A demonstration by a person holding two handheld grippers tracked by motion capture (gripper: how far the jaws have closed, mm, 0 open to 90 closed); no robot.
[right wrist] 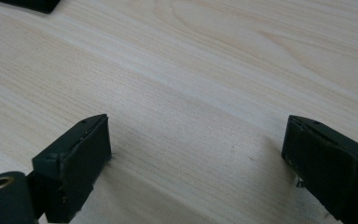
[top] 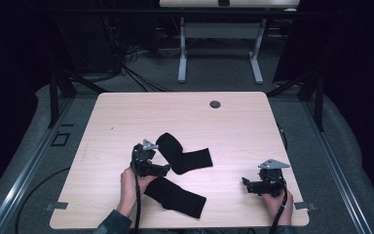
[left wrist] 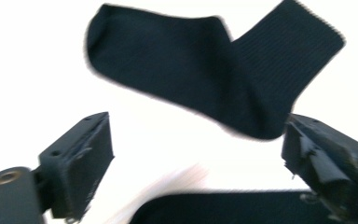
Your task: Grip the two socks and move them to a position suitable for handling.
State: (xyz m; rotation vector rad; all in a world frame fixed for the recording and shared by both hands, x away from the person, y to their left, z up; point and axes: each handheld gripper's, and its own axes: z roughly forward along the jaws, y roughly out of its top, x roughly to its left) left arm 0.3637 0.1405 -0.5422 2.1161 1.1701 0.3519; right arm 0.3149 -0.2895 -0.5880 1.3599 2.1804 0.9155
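High view: two black socks lie on the pale wooden table (top: 126, 112), both toward the person's side. The far sock (top: 182, 153) is bent at the heel, with its foot running up and left and its cuff pointing right. The near sock (top: 176, 196) lies just below it, slanting down to the right, close to the table's near edge. The two socks are near each other; whether they touch cannot be told from here.

There are two tools, one in each hand. The left tool (top: 164, 169) sits between the two socks, its tip pointing right, with the left hand (top: 130, 183) behind it. In the left gripper view its two jaws stand wide apart with nothing pinched between them: the far sock (left wrist: 205, 70) lies beyond the jaws on the bright table, and the near sock (left wrist: 223, 207) crosses the bottom of the frame between them, blurred.

The right tool (top: 246, 184) rests well apart from both socks, near the table's right front corner, held by the right hand (top: 275, 200) and pointing left. In the right gripper view its jaws are also spread wide and hold nothing, with bare wood grain between them and a dark corner of sock (right wrist: 32, 4) at the top left edge.

One round grommet hole (top: 215, 104) sits near the table's far edge.
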